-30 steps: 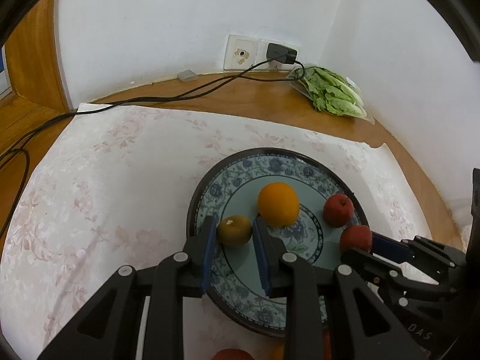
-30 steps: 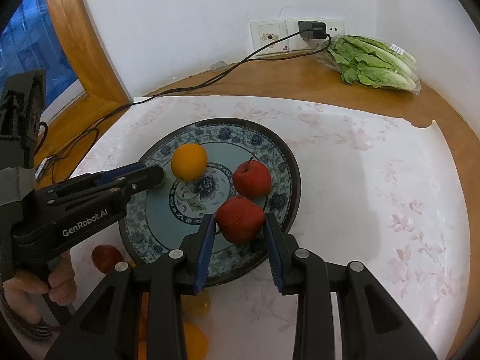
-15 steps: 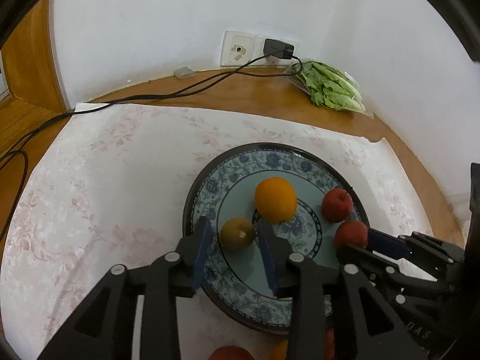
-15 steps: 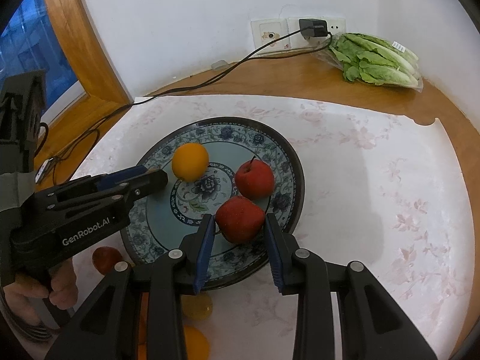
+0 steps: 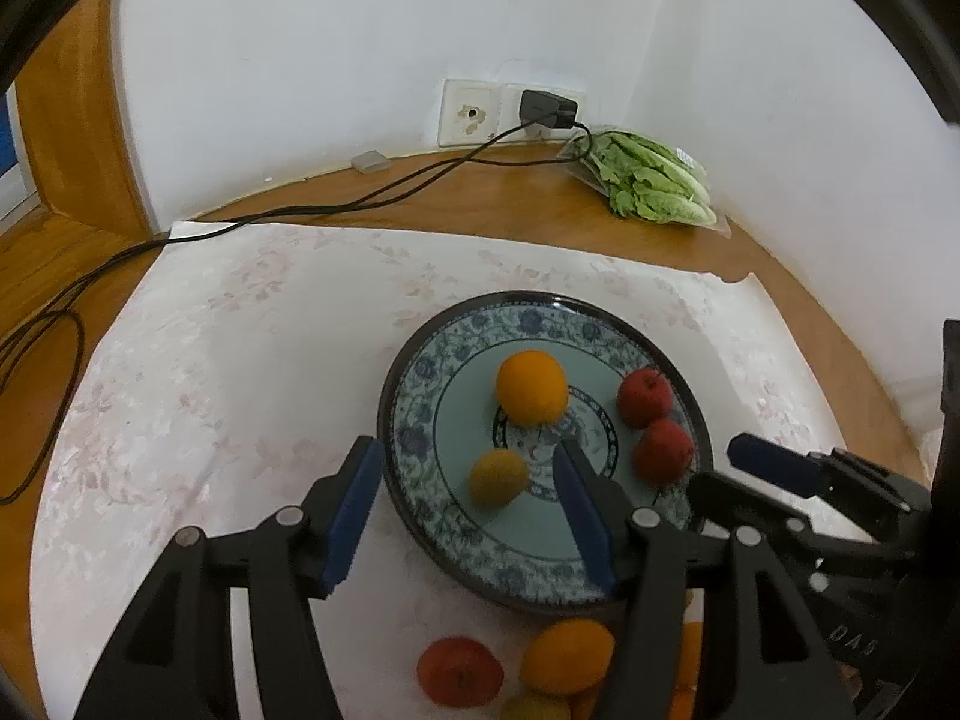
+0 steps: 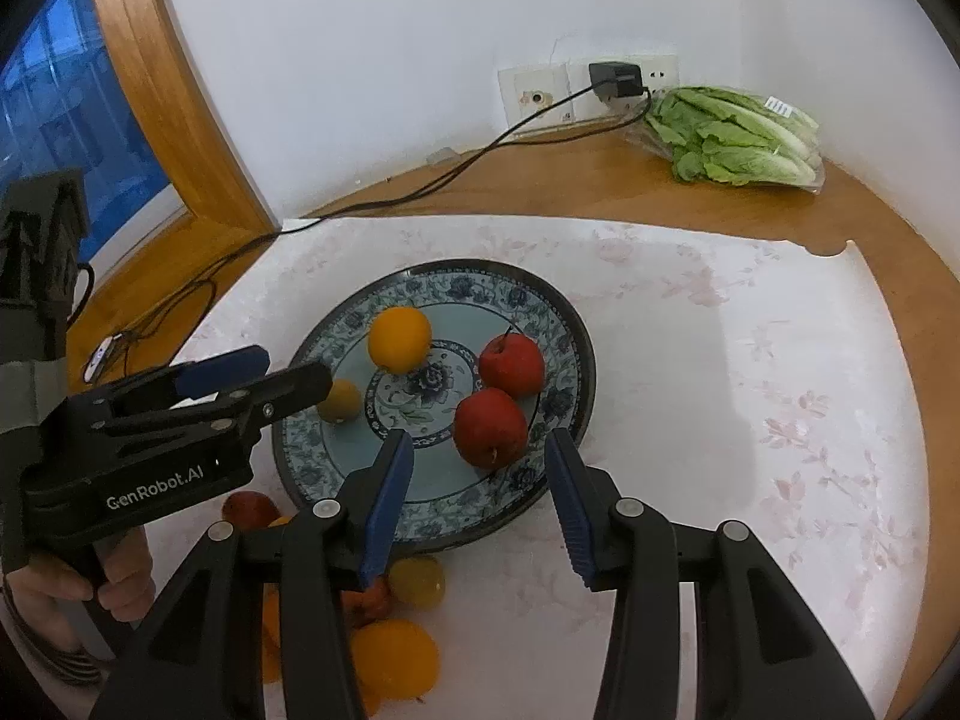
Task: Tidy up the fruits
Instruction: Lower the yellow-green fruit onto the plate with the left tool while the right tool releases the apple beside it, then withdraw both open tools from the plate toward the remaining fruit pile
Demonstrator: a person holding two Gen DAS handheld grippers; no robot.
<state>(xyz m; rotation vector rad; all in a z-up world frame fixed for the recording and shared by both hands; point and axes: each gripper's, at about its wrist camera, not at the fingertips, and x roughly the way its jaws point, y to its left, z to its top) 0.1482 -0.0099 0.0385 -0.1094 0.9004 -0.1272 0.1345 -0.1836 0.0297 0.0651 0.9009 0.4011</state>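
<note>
Left wrist view first: the left gripper (image 5: pixel 465 495) stands wide open, gripping nothing, its blue pads set well apart on either side of a small yellow-brown fruit (image 5: pixel 498 476) that lies free on the plate (image 5: pixel 420 420) between them without touching either pad. Seen from the right wrist, the right gripper (image 6: pixel 480 492) is likewise spread wide and empty, with the nearer red apple (image 6: pixel 490 427) sitting loose just ahead of its pads, near the plate's front rim.

Four fruits rest on the plate: one orange (image 5: pixel 531 387) close to the centre, two red apples side by side on the right half, the farther apple (image 6: pixel 511 364) showing a short dark stem, and the small yellow-brown fruit on the left half. The plate is round, pale blue-green with a dark rim and a blue floral band and centre medallion.

Just beside the plate's near edge, on the pale floral tablecloth (image 5: pixel 240 360), lies a loose cluster of more fruit, partly hidden by the grippers: a red one (image 5: pixel 459 671), an orange one (image 5: pixel 566 654), a yellow one (image 6: pixel 417 582), and others too hidden to count.

Farther back, bagged lettuce (image 6: pixel 735 135) lies on the wooden table (image 5: pixel 420 204) by the wall, near a socket with a black plug (image 6: pixel 615 79) and cable
</note>
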